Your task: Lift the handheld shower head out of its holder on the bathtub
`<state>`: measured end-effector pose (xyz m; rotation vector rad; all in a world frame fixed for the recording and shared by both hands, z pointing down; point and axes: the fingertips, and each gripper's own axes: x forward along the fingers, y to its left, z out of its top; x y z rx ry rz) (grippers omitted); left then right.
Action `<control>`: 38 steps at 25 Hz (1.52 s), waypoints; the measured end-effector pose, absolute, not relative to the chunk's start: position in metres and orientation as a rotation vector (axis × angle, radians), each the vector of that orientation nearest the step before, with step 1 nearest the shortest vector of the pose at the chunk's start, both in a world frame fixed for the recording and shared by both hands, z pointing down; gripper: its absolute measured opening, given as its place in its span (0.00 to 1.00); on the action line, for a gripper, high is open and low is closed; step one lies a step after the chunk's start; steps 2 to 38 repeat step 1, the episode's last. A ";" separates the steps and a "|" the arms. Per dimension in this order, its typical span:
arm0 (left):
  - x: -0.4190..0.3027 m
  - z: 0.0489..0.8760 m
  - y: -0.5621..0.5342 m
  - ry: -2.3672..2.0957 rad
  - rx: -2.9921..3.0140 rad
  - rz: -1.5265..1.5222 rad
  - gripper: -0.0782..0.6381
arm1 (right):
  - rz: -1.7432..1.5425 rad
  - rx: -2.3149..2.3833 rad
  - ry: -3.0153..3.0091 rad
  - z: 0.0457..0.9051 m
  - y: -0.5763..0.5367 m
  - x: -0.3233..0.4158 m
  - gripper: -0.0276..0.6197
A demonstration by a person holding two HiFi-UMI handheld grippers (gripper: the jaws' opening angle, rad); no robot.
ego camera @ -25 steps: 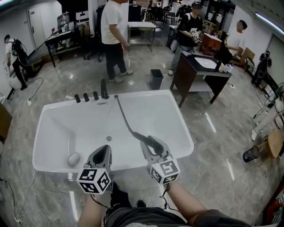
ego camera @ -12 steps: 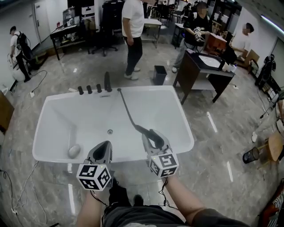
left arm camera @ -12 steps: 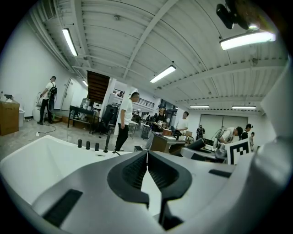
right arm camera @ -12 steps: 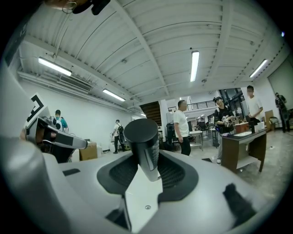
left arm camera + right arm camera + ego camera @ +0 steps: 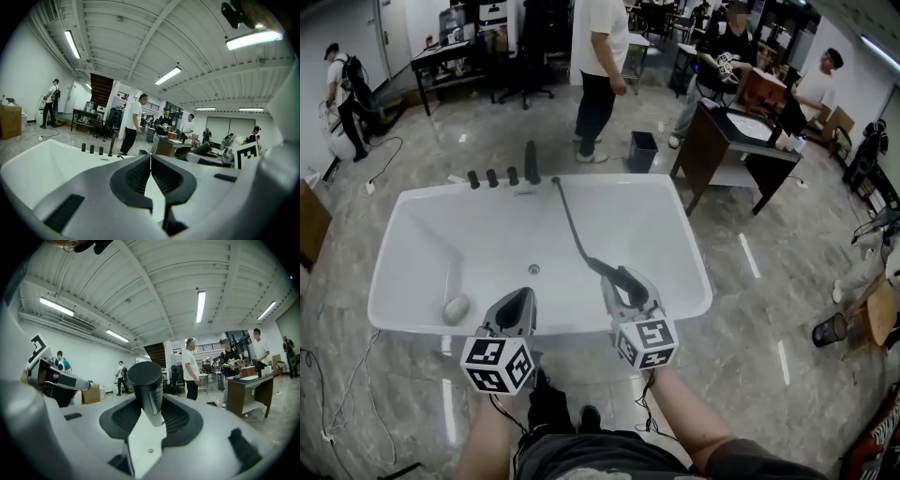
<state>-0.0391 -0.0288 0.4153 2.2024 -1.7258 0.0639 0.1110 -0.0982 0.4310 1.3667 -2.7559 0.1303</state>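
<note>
Where polished floor (image 5: pixel 750 244) surrounds bathtub (image 5: pixel 487 234) | right tongs (image 5: pixel 626 284) grasp shower head (image 5: pixel 146 380) | left tongs (image 5: pixel 519 296) clenched

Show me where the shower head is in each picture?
Head view: shower head low, right of middle, held by the right gripper over the bathtub.
Left gripper view: shower head's dark tip, just right of middle.
Right gripper view: shower head dead centre, between the fingers.
Shared landmark: the person in the white shirt, in all three.

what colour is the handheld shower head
The shower head is black, clearest in the right gripper view.
</note>
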 end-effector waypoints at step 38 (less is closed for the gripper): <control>-0.039 0.415 -0.030 -1.725 2.202 0.064 0.13 | 0.127 1.365 -2.753 0.431 -0.099 0.111 0.26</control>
